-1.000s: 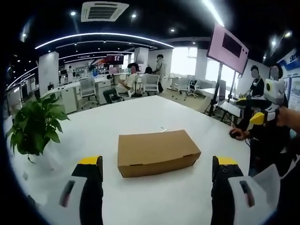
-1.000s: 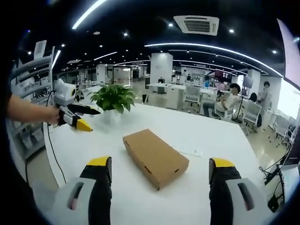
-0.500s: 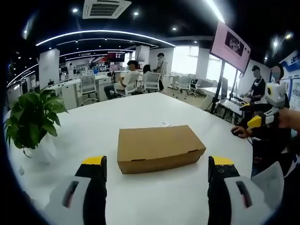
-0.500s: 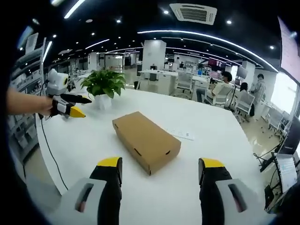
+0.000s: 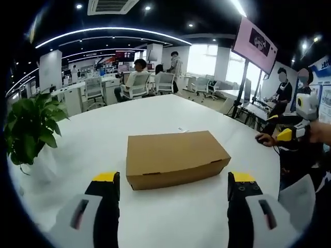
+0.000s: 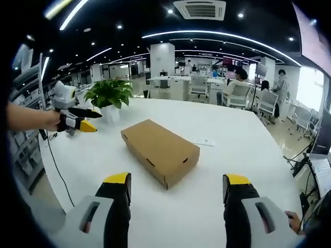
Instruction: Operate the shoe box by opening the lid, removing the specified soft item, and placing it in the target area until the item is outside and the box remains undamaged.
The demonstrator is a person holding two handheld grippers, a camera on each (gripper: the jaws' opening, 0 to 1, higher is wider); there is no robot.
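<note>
Both your grippers have closed in on the plain brown cardboard shoe box (image 5: 176, 158), which lies ahead between the spread fingers of your left gripper (image 5: 173, 188) and your right gripper (image 6: 176, 191). Its lid is shut; every step remains.

Bare white table (image 5: 155, 217) all around closed shoe box (image 5: 176, 159), potted plant (image 5: 31, 126) well aside

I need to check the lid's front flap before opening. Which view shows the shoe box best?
The left gripper view: the shoe box lies broadside, its long front face square on. The right gripper view shows it cornerwise, receding.
</note>
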